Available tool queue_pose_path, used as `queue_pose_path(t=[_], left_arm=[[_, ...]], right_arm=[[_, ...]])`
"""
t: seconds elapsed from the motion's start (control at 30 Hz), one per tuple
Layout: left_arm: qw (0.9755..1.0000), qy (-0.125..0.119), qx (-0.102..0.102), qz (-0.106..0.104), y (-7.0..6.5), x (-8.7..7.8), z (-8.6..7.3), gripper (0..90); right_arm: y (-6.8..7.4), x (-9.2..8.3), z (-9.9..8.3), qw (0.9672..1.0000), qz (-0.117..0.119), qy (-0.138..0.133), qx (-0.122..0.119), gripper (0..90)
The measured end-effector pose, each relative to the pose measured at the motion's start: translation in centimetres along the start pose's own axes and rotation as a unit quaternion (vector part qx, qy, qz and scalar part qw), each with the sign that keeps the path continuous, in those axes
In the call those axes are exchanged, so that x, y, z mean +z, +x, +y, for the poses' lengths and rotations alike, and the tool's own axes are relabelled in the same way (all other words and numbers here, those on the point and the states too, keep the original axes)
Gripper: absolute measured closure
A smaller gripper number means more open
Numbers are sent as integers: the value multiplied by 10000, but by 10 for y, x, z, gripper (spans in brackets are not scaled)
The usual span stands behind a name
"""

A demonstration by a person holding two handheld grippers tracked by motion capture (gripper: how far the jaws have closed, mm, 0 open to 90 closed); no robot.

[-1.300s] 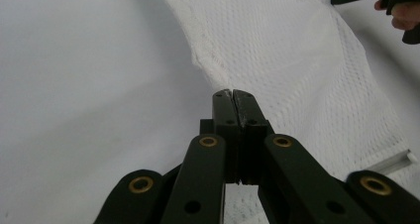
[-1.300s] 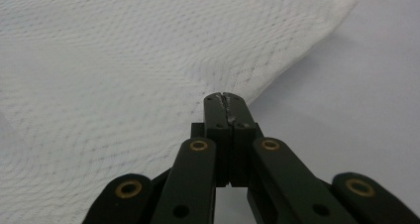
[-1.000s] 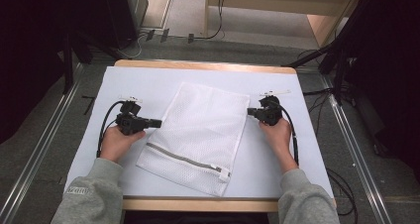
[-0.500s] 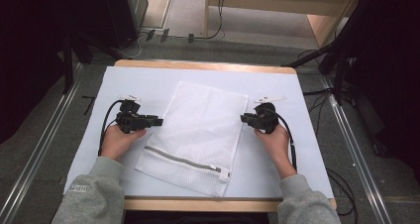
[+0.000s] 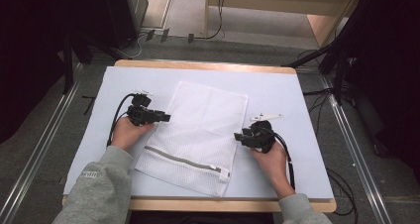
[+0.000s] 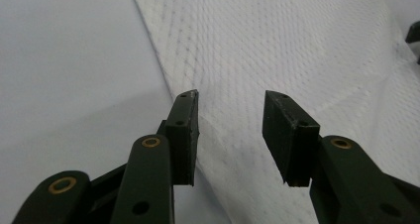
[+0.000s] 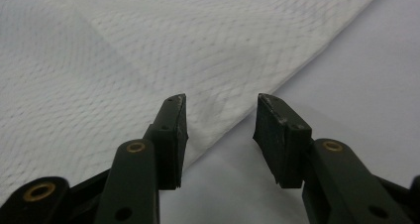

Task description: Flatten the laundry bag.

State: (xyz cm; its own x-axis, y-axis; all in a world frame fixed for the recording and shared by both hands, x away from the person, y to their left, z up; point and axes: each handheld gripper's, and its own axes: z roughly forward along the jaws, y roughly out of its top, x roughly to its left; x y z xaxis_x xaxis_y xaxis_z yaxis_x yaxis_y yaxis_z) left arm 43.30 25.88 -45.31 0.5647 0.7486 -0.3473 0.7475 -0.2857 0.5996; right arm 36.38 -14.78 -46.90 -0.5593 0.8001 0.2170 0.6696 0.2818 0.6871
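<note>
Left hand-held gripper sits at the left long edge of the white mesh bag, jaws apart, having just been opening. From its own camera the two black pads straddle that edge: the left pad lies along the border where mesh meets bare surface, the right pad over the mesh. Nothing pinched; the pads press on nothing.

Right hand-held gripper is at the bag's right long edge, lower down toward the person, jaws likewise apart and just been opening. Its own camera shows the mesh edge running diagonally between the pads, the left pad over the fabric, the right pad over plain surface. No grip on the cloth here either.

Mesh bag lies flat near the middle of the counter, skewed, so that its far end leans right and its near end leans left. A grey zipper runs across the near end, its pull toward the right near corner. In the left gripper view the fabric shows a few shallow creases.

Counter top is covered with a pale blue-white sheet, wooden rim visible at the far and near sides. Both forearms come in from below in grey sleeves. Black cables trail from each gripper, looping back toward the wrists.
</note>
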Motion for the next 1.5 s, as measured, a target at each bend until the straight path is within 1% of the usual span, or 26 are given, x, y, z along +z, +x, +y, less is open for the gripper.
queue_pose_path(t=[0.03, 0.1, 0.13, 0.17, 0.2, 0.23, 0.27, 0.3, 0.33, 0.4, 0.43, 0.47, 0.5, 0.53, 0.6, 0.63, 0.73, 0.77, 0.87, 0.9, 1.07, 1.17, 1.27, 1.43, 1.5], left_arm=[[10000, 39, 5, 3, 1, 2, 1, 593], [10000, 6, -22, -29, 2, 4, 2, 605], [10000, -8, -18, -45, 1, 5, 3, 616], [10000, 17, 10, -57, 1, 6, 3, 632], [9999, 71, -4, -91, 1, 8, 3, 663], [9999, 79, -4, -147, 0, 9, 3, 701], [9999, 94, 0, -139, -2, 11, 3, 727], [9998, 122, 3, -133, -3, 12, 3, 758], [9998, 157, 28, -122, -3, 12, 4, 797], [9997, 216, 8, -131, -4, 14, 4, 861], [9996, 224, -47, -149, -4, 15, 4, 900], [9995, 250, -76, -177, -4, 15, 4, 900], [9994, 260, -101, -195, -4, 15, 4, 900], [9993, 276, -138, -191, -4, 16, 5, 900], [9992, 274, -192, -210, -4, 16, 5, 900], [9993, 257, -201, -194, -4, 15, 5, 900], [9991, 155, -267, -276, -4, 12, 6, 900], [9992, 135, -257, -276, -3, 11, 6, 900], [9992, 70, -288, -255, -3, 8, 7, 900], [9990, 44, -314, -304, -3, 8, 7, 900], [9993, 44, -294, -208, -3, 5, 7, 900], [9993, 41, -300, -230, -2, 3, 6, 900], [9993, 39, -276, -235, -3, 1, 6, 900], [9993, 14, -286, -253, -3, -3, 4, 900], [9993, 4, -293, -233, -4, -4, 2, 877]], right_arm=[[4, 1, -2, 10000, -13, 14, -31, 568], [10, 3, -4, 9999, -23, 54, -137, 565], [13, 4, -5, 9998, -60, 78, -185, 558], [16, 6, -6, 9994, -151, 19, -298, 563], [17, 6, -6, 9992, -190, 29, -341, 572], [19, 7, -6, 9991, -242, 15, -340, 593], [19, 8, -6, 9990, -268, -6, -361, 626], [20, 8, -6, 9985, -350, -8, -413, 667], [20, 8, -6, 9983, -400, -8, -416, 702], [19, 8, -5, 9979, -481, 2, -425, 769], [18, 8, -5, 9980, -470, 14, -421, 802], [16, 8, -4, 9984, -398, 23, -389, 853], [14, 8, -4, 9991, -277, 45, -324, 882], [14, 8, -3, 9994, -242, 57, -253, 889], [13, 8, 0, 9993, -222, 154, -277, 899], [13, 8, 0, 9993, -197, 182, -251, 900], [11, 9, 3, 9995, -117, 210, -194, 900], [11, 9, 3, 9995, -92, 216, -191, 900], [11, 9, 5, 9996, -86, 203, -185, 900], [10, 8, 6, 9995, -87, 211, -200, 900], [7, 6, 7, 9997, -57, 192, -166, 900], [3, 5, 7, 9997, -57, 179, -139, 900], [-3, 7, 8, 9997, -47, 243, -61, 900], [-15, 10, 13, 9996, -88, 257, -41, 900], [-21, 11, 16, 9996, -100, 266, -8, 900]])
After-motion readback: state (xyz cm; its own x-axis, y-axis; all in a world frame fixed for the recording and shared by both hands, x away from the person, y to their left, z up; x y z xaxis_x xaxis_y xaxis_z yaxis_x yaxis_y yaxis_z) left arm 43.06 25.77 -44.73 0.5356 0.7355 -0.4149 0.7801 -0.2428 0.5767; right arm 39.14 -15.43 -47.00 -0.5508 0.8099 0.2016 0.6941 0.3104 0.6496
